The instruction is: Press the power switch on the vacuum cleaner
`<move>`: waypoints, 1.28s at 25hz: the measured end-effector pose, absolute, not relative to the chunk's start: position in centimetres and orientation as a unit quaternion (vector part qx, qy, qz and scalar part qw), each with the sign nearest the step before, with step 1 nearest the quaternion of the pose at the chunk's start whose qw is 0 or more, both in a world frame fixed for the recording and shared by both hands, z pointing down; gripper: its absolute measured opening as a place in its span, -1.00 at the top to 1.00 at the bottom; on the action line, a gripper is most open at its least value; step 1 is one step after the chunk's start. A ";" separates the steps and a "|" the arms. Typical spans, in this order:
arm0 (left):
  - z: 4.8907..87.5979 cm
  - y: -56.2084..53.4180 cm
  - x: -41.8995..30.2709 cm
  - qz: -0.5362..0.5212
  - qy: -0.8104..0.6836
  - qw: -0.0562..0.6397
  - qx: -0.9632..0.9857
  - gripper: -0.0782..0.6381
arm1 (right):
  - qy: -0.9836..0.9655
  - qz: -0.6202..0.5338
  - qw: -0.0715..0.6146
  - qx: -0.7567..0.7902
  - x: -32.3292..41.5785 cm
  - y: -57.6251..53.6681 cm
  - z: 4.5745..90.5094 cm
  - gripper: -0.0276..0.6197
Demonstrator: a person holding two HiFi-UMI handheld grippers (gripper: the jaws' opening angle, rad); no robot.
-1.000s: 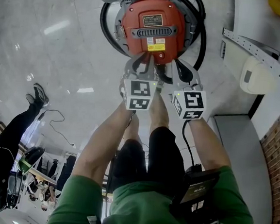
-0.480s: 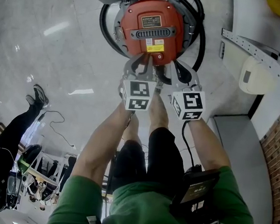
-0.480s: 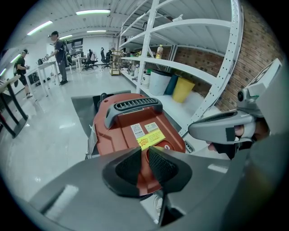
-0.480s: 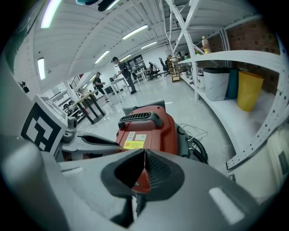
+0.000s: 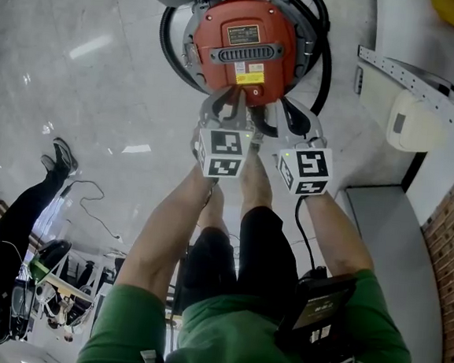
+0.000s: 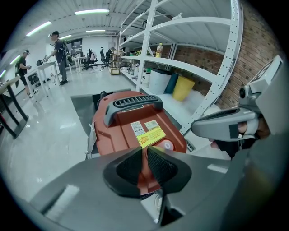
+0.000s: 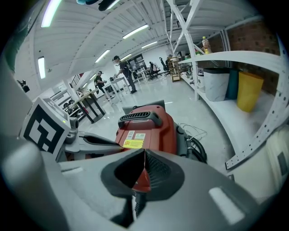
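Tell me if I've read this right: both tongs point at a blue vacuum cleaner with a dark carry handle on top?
Not quite. The vacuum cleaner is red, not blue, as the head view shows plainly. The rest holds: the left tongs and right tongs both point at it, and a dark carry handle sits on top.

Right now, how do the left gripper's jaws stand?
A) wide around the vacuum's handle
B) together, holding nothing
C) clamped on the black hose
B: in the left gripper view the left gripper has its jaws together, nothing between them, pointing at the vacuum cleaner near its yellow label.
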State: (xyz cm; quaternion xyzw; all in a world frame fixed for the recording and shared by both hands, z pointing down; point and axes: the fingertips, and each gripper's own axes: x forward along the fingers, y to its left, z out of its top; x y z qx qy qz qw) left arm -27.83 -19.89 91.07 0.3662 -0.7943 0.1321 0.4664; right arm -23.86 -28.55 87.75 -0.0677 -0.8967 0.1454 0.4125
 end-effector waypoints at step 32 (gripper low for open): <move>78.1 -13.3 -28.0 0.148 -0.853 0.384 0.323 0.74 | -0.927 0.093 0.356 -0.072 -23.1 -27.4 75.1 0.90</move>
